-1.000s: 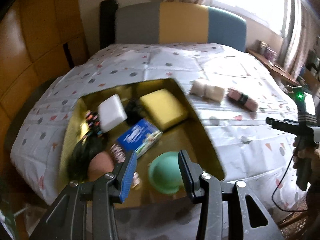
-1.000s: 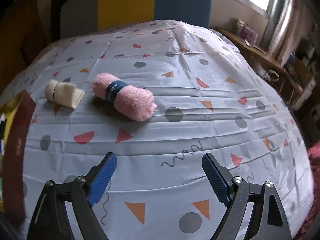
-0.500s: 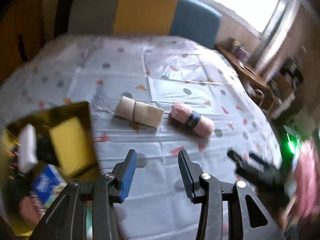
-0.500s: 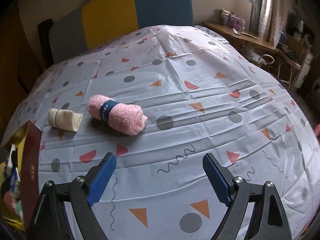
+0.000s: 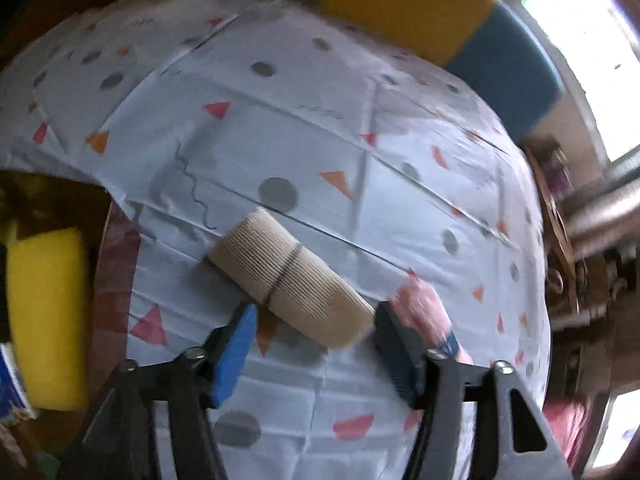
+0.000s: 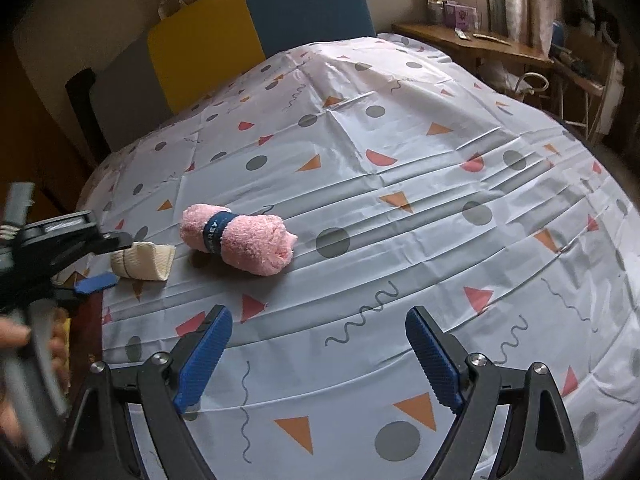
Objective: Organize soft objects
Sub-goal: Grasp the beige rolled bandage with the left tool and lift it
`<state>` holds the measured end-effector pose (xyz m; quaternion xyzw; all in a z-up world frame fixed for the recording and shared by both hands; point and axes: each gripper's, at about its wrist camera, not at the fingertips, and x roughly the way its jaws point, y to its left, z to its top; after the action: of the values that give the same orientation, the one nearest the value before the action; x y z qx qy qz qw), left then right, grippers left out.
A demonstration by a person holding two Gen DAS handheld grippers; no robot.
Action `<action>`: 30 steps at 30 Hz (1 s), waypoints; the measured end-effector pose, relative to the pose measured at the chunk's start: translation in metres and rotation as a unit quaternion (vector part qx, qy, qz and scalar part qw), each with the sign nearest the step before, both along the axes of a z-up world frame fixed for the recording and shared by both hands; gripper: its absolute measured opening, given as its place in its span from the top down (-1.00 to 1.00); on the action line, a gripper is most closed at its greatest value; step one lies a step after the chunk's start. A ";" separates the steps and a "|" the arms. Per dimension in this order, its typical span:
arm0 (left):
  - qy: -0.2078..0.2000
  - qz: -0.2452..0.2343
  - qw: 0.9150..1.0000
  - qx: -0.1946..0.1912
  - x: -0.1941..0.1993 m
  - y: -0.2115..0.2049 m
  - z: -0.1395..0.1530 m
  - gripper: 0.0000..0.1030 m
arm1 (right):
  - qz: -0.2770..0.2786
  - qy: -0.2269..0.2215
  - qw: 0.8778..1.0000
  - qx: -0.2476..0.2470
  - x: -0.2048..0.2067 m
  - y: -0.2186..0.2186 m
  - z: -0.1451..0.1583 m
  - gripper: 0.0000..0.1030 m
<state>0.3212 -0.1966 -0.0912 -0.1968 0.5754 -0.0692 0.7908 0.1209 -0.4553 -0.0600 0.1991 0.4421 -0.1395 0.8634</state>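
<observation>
A beige ribbed cloth roll (image 5: 288, 276) with a thin band lies on the patterned sheet (image 5: 360, 128), next to a red-walled box (image 5: 116, 272). My left gripper (image 5: 314, 320) hovers over the roll's near end with its jaws opening. The roll sits between and just beyond the fingertips, and the pads do not press on it. A pink towel roll (image 5: 420, 304) peeks from behind the right finger. In the right wrist view the pink towel roll (image 6: 240, 240) with its dark band lies right of the beige roll (image 6: 144, 260), where the left gripper (image 6: 110, 262) straddles it. My right gripper (image 6: 318, 324) is open over bare sheet, short of the pink roll.
The box holds a yellow sponge (image 5: 48, 312) and a blue pack (image 5: 12, 384). A grey, yellow and blue headboard (image 6: 256, 28) stands at the far end. A cluttered wooden shelf (image 6: 480, 40) runs along the right. A person's hand (image 6: 12, 336) grips the left tool.
My left gripper swung from above the box over to the beige roll, dropped closer to it, and its jaws spread wider. My right gripper only rolled a little and stayed open.
</observation>
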 end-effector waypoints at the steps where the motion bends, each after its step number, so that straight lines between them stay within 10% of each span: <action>1: 0.007 0.010 1.000 0.003 0.004 0.001 -0.005 -0.36 | -0.001 0.000 1.000 0.002 0.000 0.000 0.000 -0.73; 16: 0.001 -0.007 0.998 0.064 0.040 -0.022 -0.023 -0.34 | -0.005 0.010 1.000 0.016 0.001 0.000 -0.006 -0.77; 20: -0.005 -0.021 0.998 0.061 0.035 -0.022 -0.022 0.02 | -0.002 0.011 1.000 0.014 0.001 0.001 -0.007 -0.77; 30: -0.033 -0.163 0.985 0.054 -0.030 -0.025 0.009 0.16 | -0.019 0.006 1.000 0.024 -0.003 -0.007 -0.006 -0.77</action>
<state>0.2915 -0.2214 -0.0826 -0.0548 0.5765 -0.1727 0.7967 0.1182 -0.4621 -0.0657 0.2270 0.4469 -0.1462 0.8529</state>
